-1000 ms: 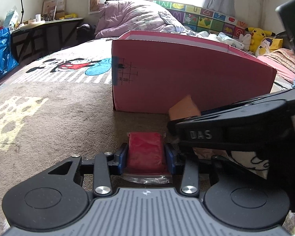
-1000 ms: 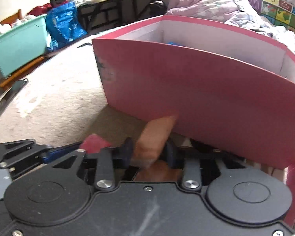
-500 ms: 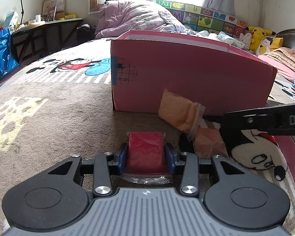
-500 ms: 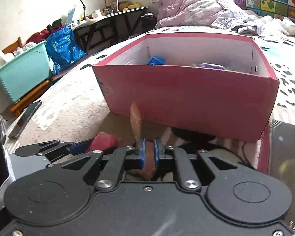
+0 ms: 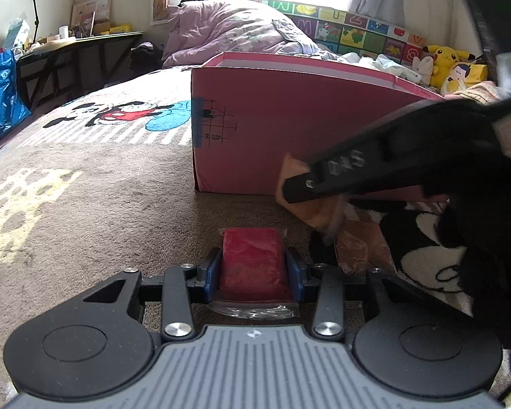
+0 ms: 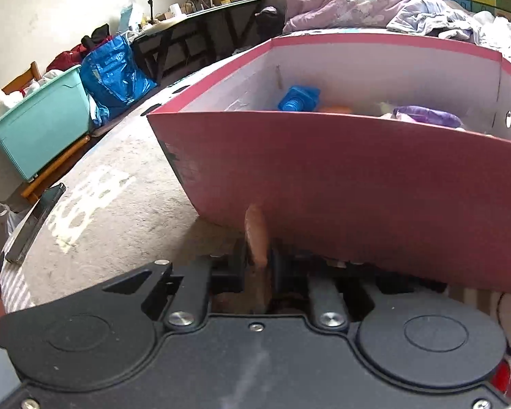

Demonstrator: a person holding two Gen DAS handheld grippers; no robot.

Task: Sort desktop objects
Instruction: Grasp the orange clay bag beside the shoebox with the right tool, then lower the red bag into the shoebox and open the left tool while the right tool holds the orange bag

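Note:
My left gripper (image 5: 253, 269) is shut on a red packet (image 5: 252, 262) in clear wrap, low on the brown rug. My right gripper (image 6: 259, 264) is shut on an orange packet (image 6: 255, 235), held edge-up just in front of the pink box (image 6: 340, 184). In the left wrist view the right gripper's black body covers part of that orange packet (image 5: 310, 209); a second orange-brown packet (image 5: 358, 248) lies on the rug below it. The pink box (image 5: 289, 136) stands open-topped, with a blue toy (image 6: 298, 99) and a purple item (image 6: 426, 116) inside.
A patterned rug (image 5: 85, 187) spreads to the left. A teal bin (image 6: 40, 126) and blue bag (image 6: 115, 71) sit at the far left, with a dark flat device (image 6: 33, 225) near the rug's edge. Bedding and plush toys (image 5: 443, 58) lie behind the box.
The right gripper closed on the orange packet, drew back, then lifted it and came forward and across again toward the box. The left gripper stayed still, holding the red packet.

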